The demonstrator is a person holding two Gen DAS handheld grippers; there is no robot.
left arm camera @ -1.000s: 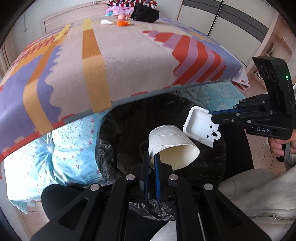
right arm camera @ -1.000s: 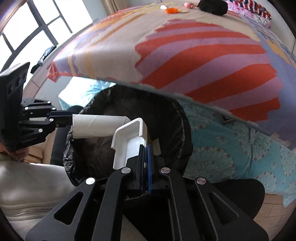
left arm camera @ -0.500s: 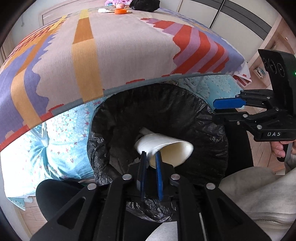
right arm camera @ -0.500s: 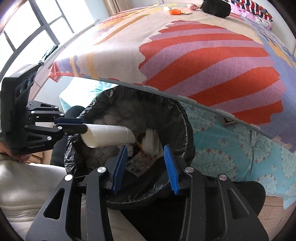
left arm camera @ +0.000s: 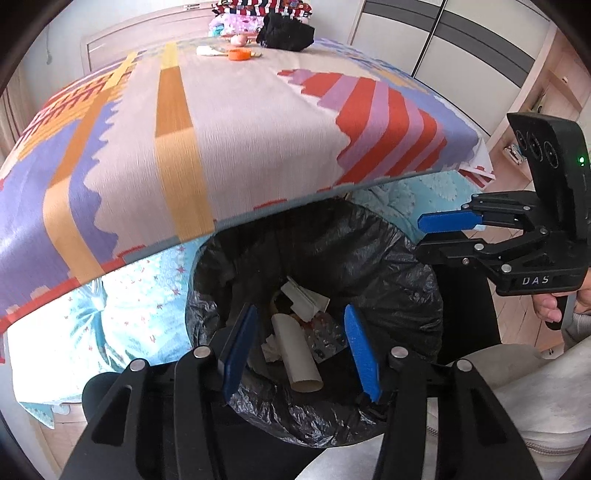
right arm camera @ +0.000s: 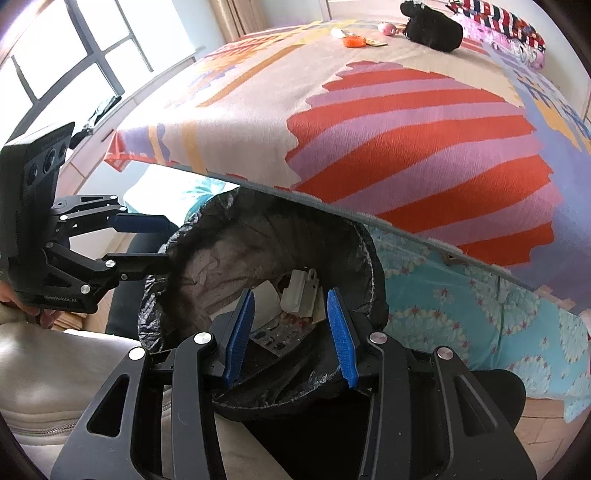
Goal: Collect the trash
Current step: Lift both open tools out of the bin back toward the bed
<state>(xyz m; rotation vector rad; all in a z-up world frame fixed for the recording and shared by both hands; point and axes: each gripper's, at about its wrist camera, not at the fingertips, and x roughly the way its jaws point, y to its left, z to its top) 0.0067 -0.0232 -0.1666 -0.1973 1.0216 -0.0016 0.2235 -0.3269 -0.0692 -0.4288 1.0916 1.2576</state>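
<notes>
I held my left gripper (left arm camera: 301, 347) directly over the mouth of the bin (left arm camera: 417, 295), with its two fingers spread wide and nothing between them. That position put the opening straight below the fingers, so anything let go there would fall inside and not onto the floor.

My right gripper (right arm camera: 291, 332) sat over the same opening from the other side, also spread wide and empty. In the left wrist view it appeared at the right edge, above the rim and clear of it.

The bin stood against the foot of the bed (left arm camera: 221, 122), just below the edge of the striped blanket. Its black liner was folded out over the rim, which kept the mouth wide and the liner from sliding in.

The trash lay at the bottom of the bin:
- a cardboard tube (left arm camera: 297, 354), lying on its side with an open end toward me;
- a white plastic piece (right arm camera: 301, 291), resting near the far wall;
- crumpled paper and wrappers beneath these.

More items remained at the far end of the bed: an orange lid (left arm camera: 238, 54), a small white object beside it, and a black cloth bundle (left arm camera: 284, 33). I judged that those small items were likely the next trash to collect, and that both grippers, being empty, were free for it.
</notes>
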